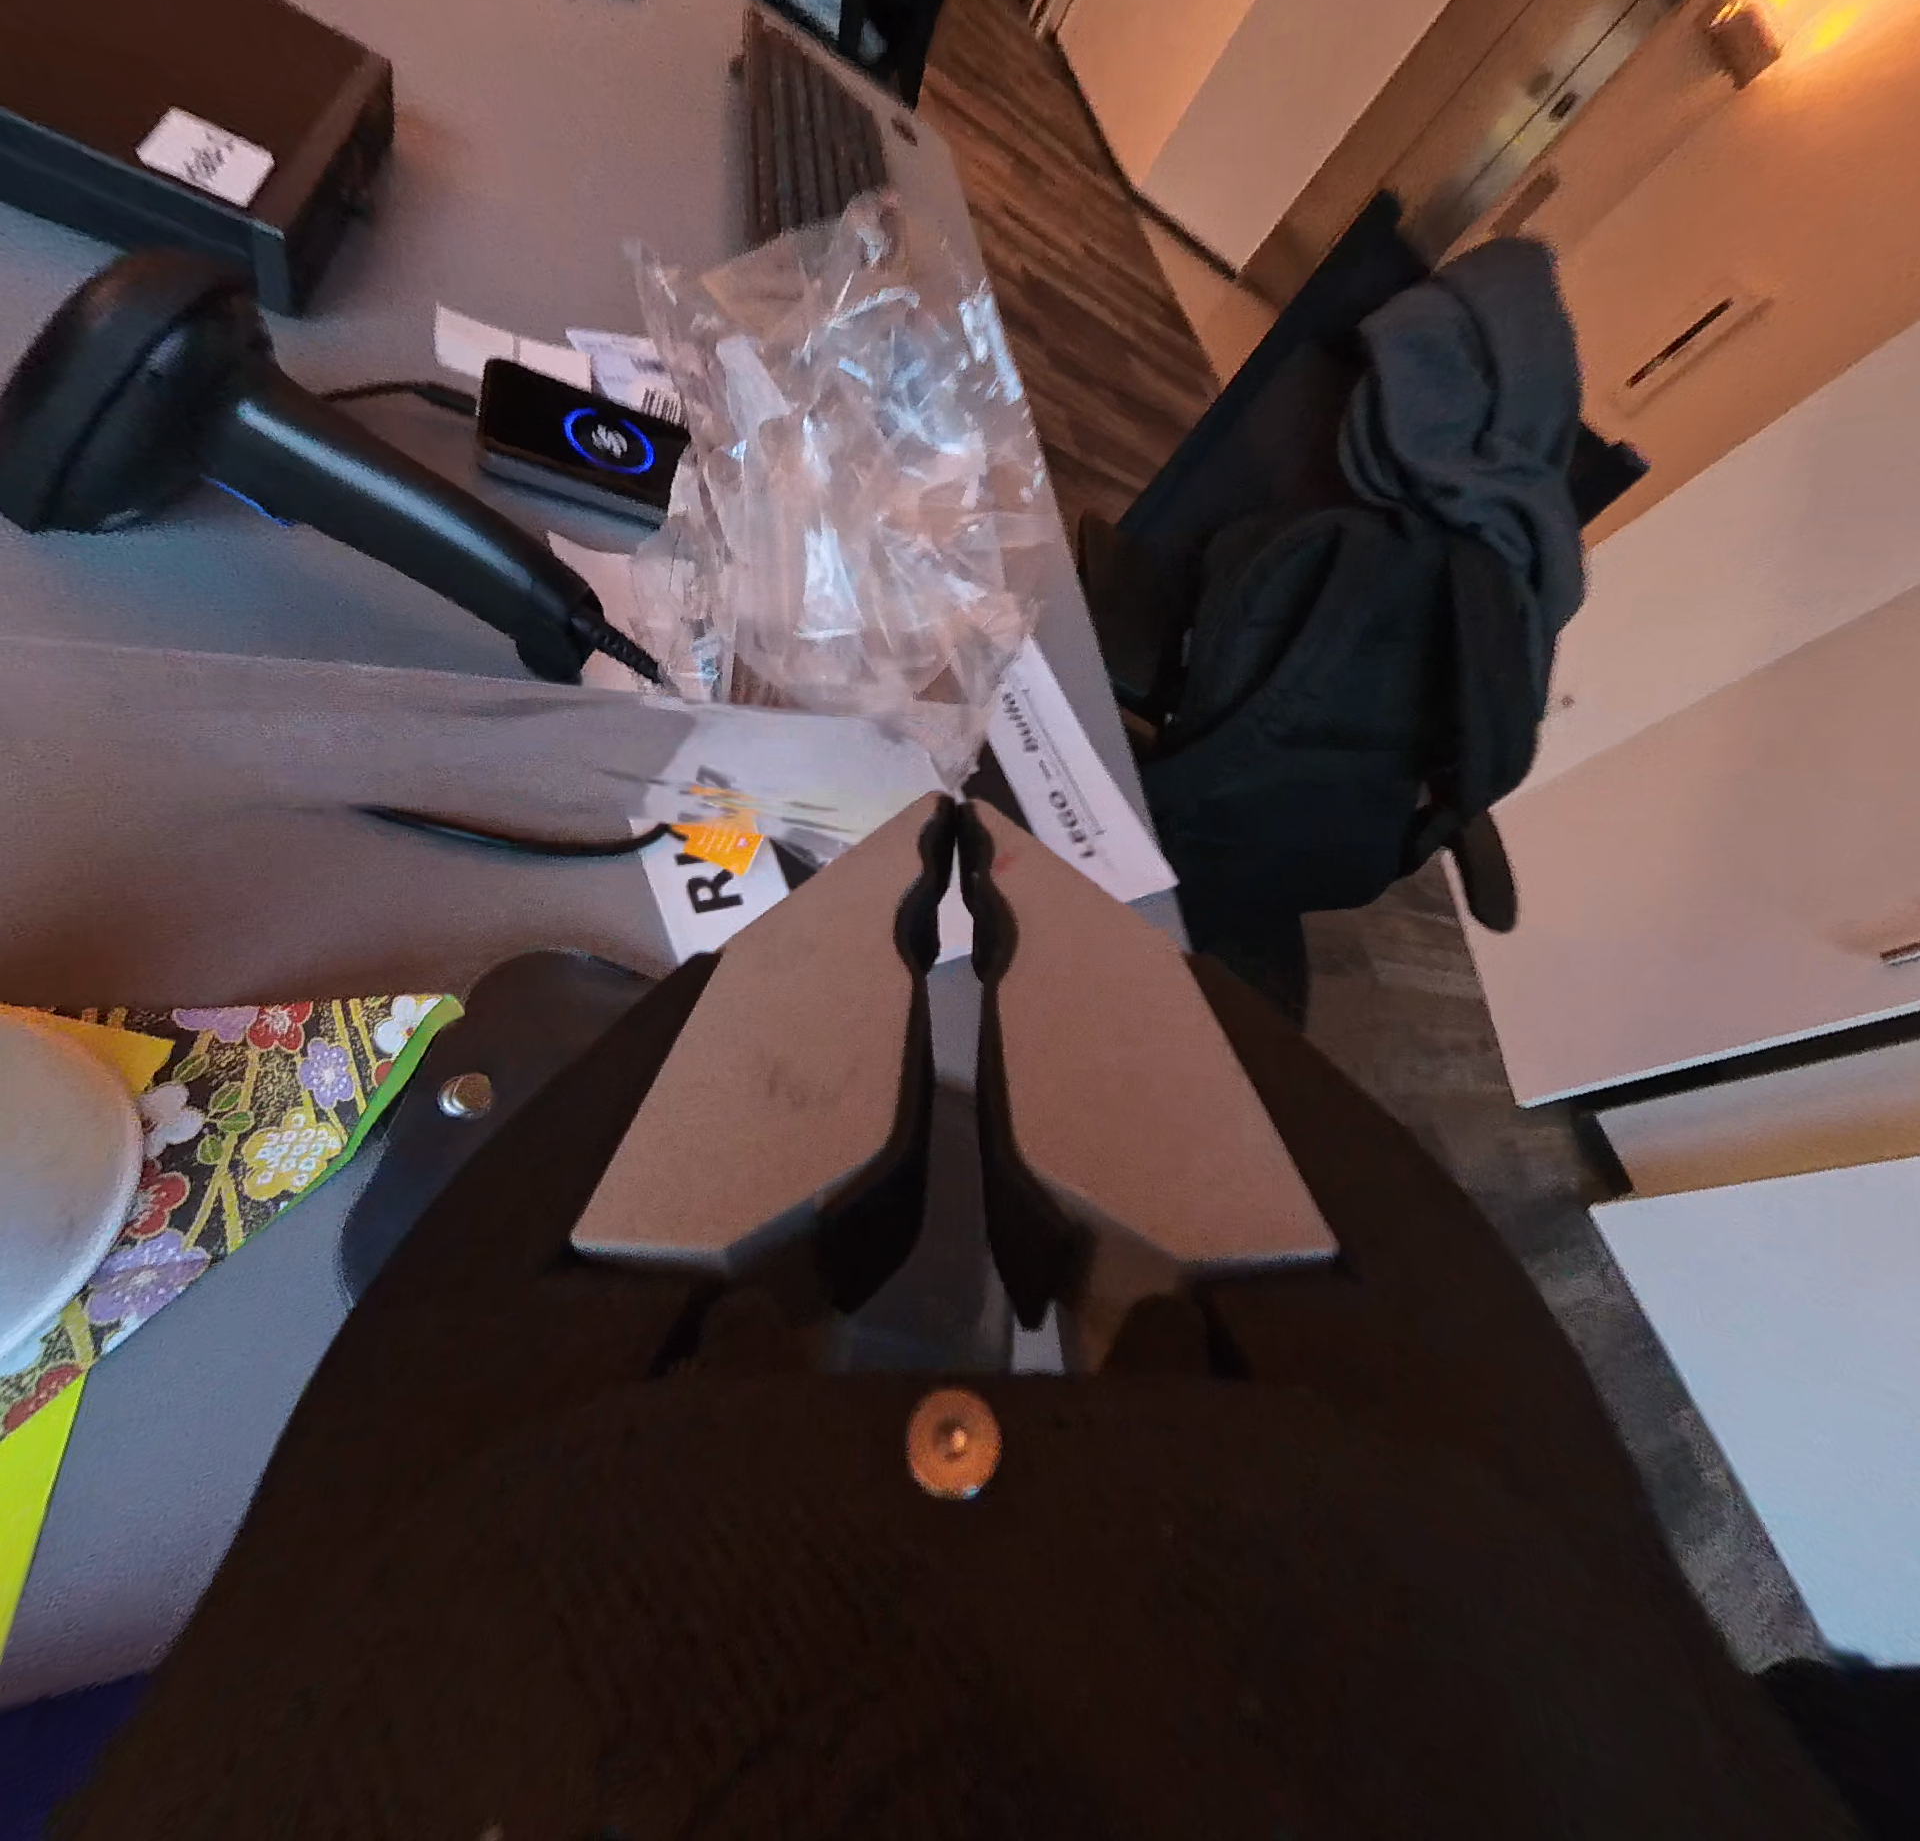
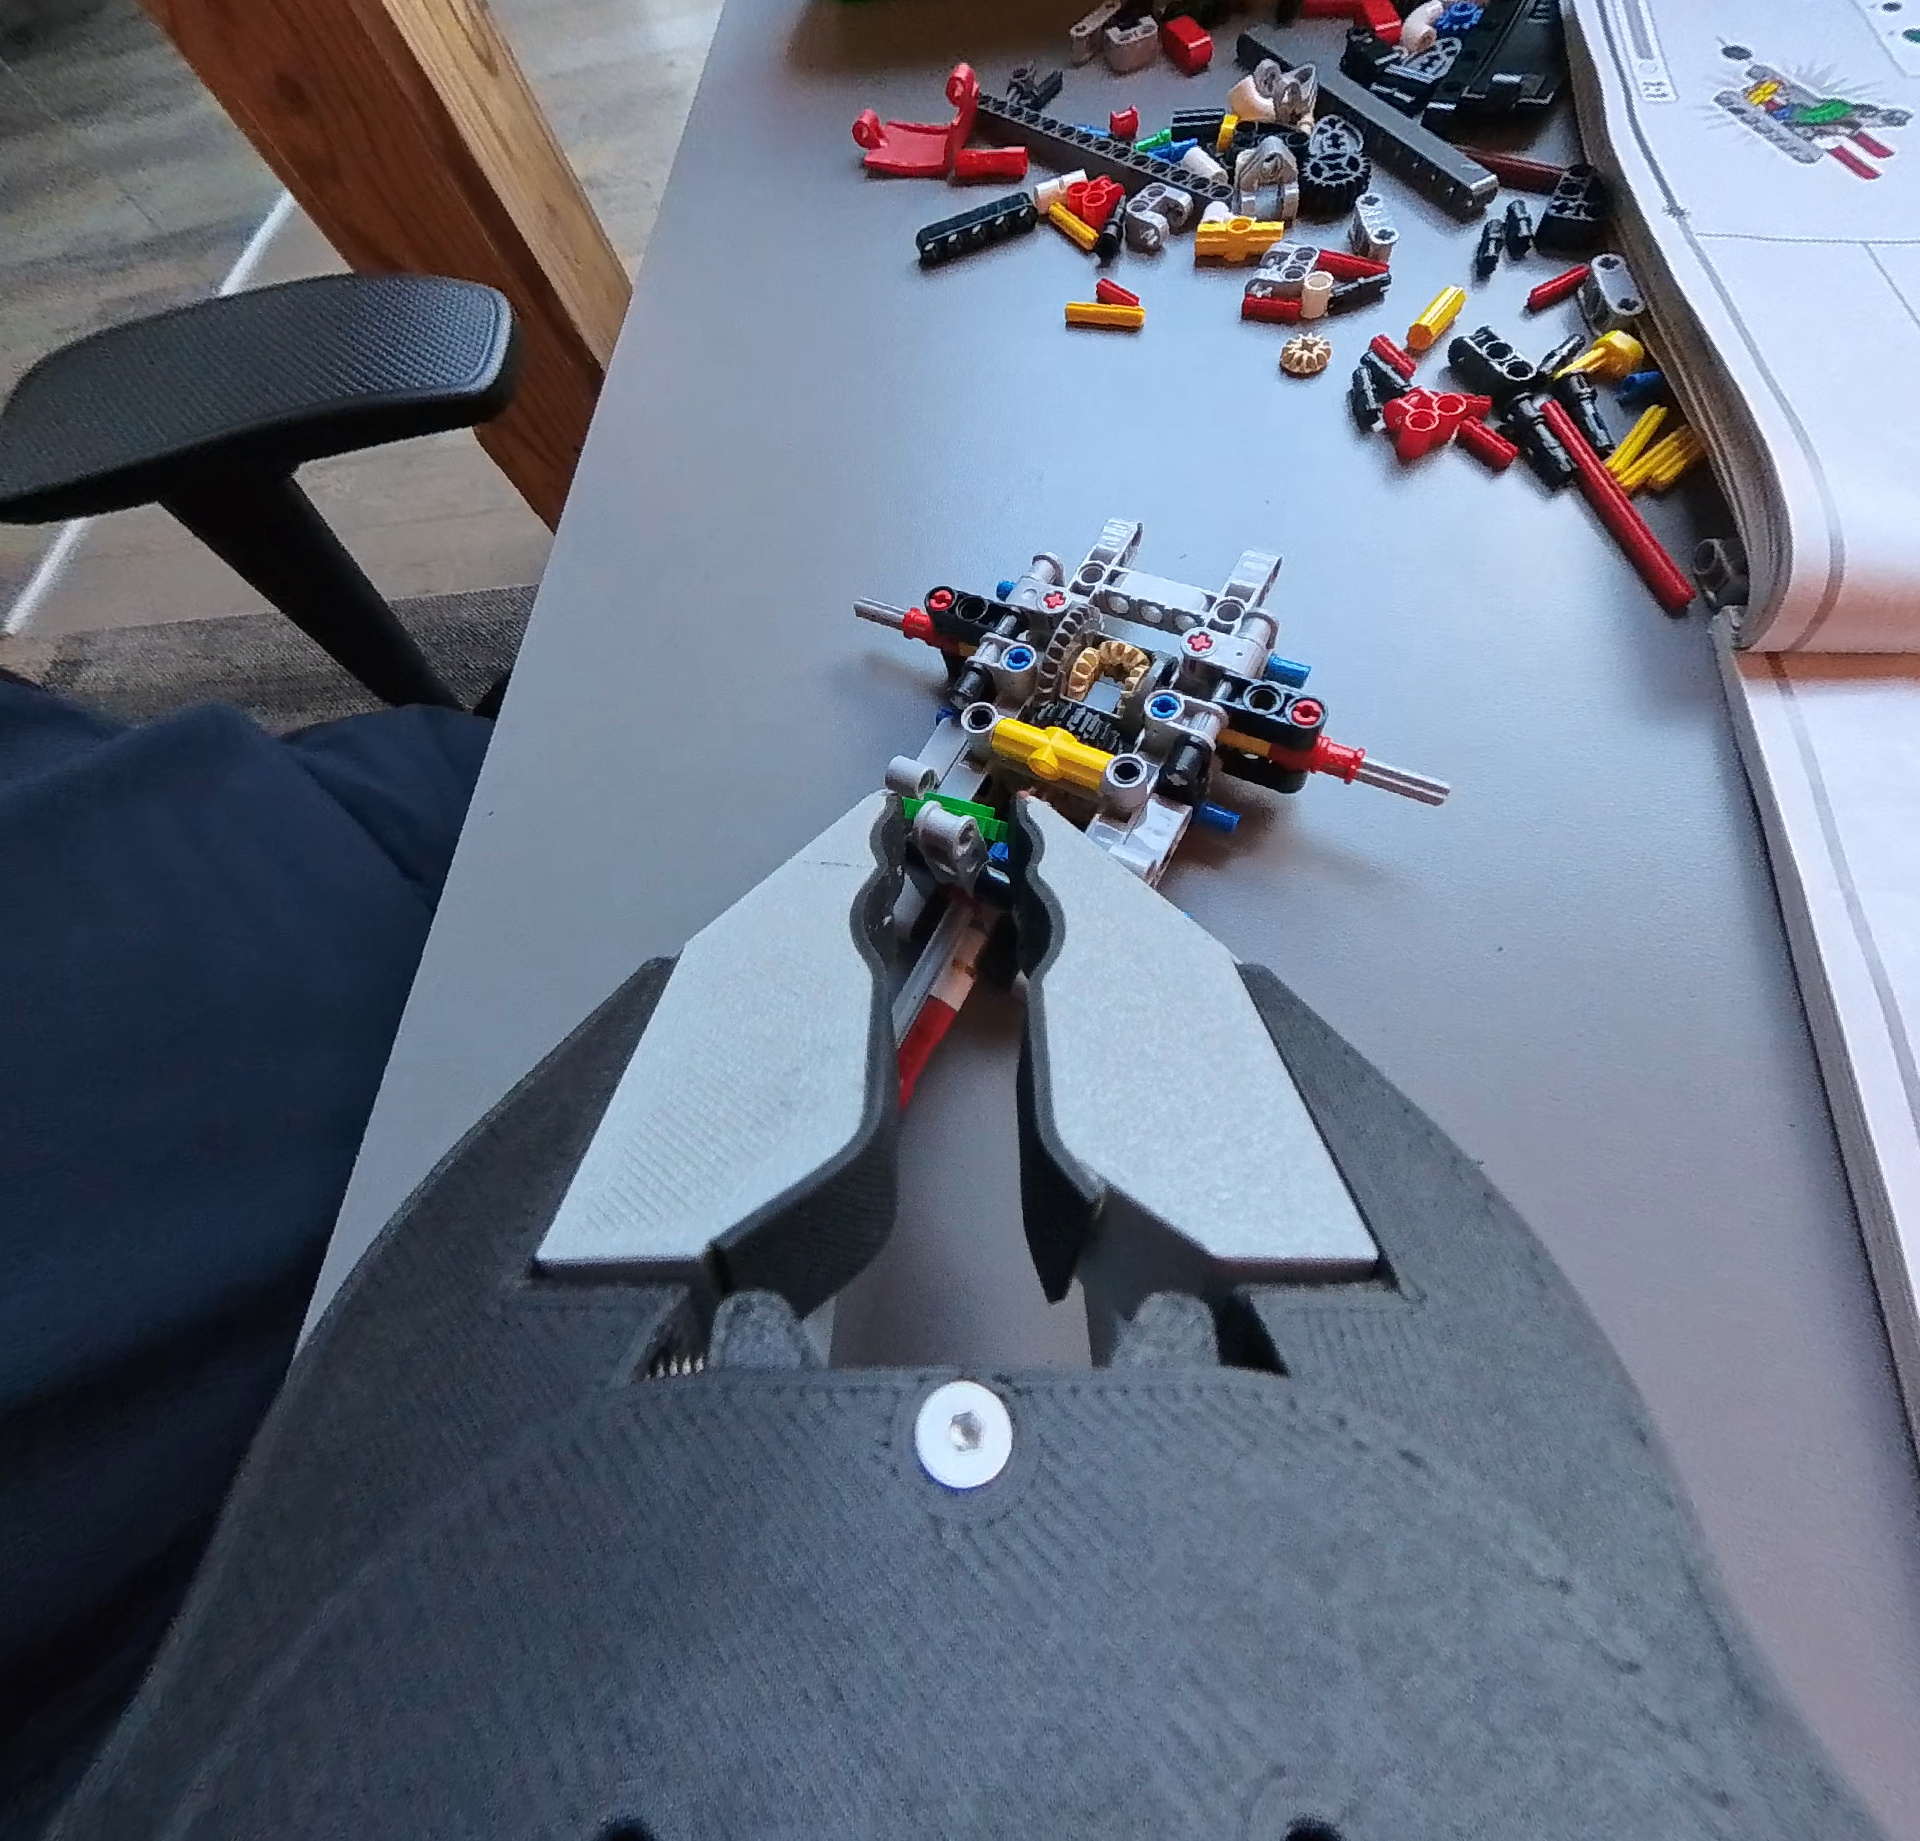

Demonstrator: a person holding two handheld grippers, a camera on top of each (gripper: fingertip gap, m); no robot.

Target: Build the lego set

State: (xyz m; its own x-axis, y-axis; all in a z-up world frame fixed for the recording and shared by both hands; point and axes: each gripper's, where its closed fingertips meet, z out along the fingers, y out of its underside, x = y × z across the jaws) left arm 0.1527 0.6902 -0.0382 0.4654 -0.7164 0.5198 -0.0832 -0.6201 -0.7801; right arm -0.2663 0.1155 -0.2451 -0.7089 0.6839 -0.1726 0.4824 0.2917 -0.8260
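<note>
Left wrist view: the left gripper [image 1: 956, 804] has its jaws shut on a corner of a crumpled clear bag [image 1: 831, 461], lifting it above the worktop [image 1: 260, 586]; what the bag contains is unclear. A scanner [image 1: 312, 461] lies nearby.

Right wrist view: the right gripper [image 2: 956, 815] has its jaws narrowly parted and clamped on the near end of a brick model [image 2: 1122, 679], which rests on the worktop [image 2: 727, 503]. Loose bricks [image 2: 1247, 191] lie beyond, beside a booklet [image 2: 1766, 233].

left gripper [image 1: 956, 815]: dark layered-print body, flat grey tapered fingers, wavy black pads, one brass-toned screw mid-body, a smaller screw at the left edge
right gripper [image 2: 956, 815]: same build, grey-black print, silver hex screw
clothing [image 2: 187, 960]: dark navy fabric
</note>
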